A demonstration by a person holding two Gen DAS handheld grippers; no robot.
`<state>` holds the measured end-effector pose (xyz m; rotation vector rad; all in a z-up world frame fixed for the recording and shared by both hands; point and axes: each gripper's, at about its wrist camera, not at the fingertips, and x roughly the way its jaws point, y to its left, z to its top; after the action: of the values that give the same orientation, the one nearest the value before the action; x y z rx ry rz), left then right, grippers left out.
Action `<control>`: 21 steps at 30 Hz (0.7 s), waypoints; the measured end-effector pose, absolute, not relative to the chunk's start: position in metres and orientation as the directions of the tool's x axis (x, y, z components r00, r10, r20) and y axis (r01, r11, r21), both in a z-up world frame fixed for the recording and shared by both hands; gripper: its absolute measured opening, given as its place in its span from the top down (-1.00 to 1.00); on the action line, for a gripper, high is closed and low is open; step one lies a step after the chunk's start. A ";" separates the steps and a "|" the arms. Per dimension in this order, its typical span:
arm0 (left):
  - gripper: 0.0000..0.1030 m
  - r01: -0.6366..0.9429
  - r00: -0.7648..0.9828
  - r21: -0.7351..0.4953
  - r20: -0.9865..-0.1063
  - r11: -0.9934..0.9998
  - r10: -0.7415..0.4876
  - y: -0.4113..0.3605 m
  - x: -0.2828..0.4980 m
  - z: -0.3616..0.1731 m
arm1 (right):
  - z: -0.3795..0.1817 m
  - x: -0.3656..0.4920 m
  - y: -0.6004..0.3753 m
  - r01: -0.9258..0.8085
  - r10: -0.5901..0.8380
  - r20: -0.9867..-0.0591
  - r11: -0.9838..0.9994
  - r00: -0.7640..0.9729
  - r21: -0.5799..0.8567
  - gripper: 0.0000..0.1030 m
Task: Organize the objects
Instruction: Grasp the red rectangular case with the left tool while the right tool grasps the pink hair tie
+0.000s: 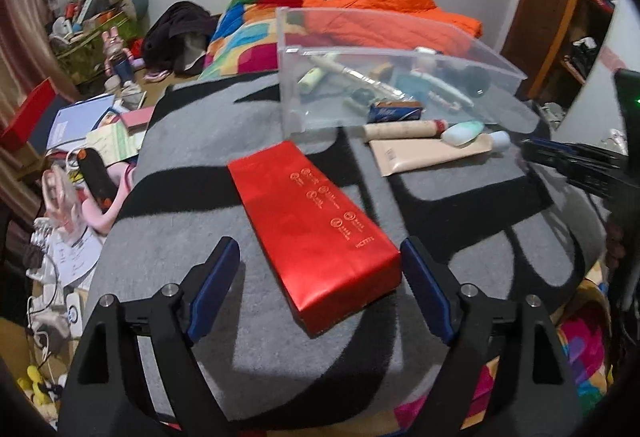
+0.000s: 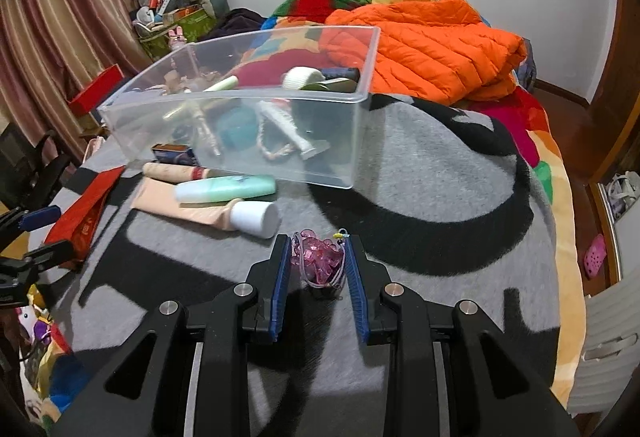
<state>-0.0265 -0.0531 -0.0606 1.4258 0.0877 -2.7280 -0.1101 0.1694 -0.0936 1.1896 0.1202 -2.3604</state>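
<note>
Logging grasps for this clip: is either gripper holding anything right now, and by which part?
The right gripper grips the pink bead trinket by its sides. The left gripper is open around the red box, holding nothing.

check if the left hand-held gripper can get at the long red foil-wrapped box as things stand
Probably yes. The left hand-held gripper is open, its fingers either side of the near end of the long red foil-wrapped box, which lies flat on the grey and black blanket with nothing on it.
</note>
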 end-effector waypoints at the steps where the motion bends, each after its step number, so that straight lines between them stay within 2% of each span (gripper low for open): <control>1: -0.61 0.097 -0.565 -0.003 -0.823 -0.995 -0.052 -0.052 -0.027 -0.064 | -0.093 -0.109 0.170 0.464 -0.392 -0.772 -0.874 -0.499 0.144 0.52; 8: -0.60 0.210 -0.571 -0.018 -0.814 -0.978 -0.108 -0.061 -0.032 -0.074 | -0.090 -0.094 0.168 0.481 -0.413 -0.763 -0.863 -0.496 0.155 0.52; 10: -0.52 0.249 -0.583 -0.058 -0.806 -0.967 -0.102 -0.067 -0.031 -0.074 | -0.090 -0.093 0.168 0.481 -0.416 -0.764 -0.862 -0.493 0.159 0.52; 12: -0.22 0.266 -0.592 -0.068 -0.799 -0.961 -0.108 -0.070 -0.031 -0.072 | -0.090 -0.091 0.167 0.481 -0.418 -0.763 -0.862 -0.493 0.161 0.52; 13: -0.16 0.269 -0.594 -0.071 -0.797 -0.961 -0.107 -0.071 -0.031 -0.072 | -0.090 -0.090 0.167 0.480 -0.419 -0.763 -0.862 -0.493 0.163 0.52; 21: -0.10 0.274 -0.628 -0.078 -0.769 -0.959 -0.117 -0.073 -0.015 -0.063 | -0.082 -0.084 0.166 0.482 -0.426 -0.747 -0.861 -0.511 0.161 0.52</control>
<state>-0.0153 -0.0728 -0.0633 1.2273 0.2767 -2.6391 -0.0838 0.1655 -0.0821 1.1372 0.0909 -2.3508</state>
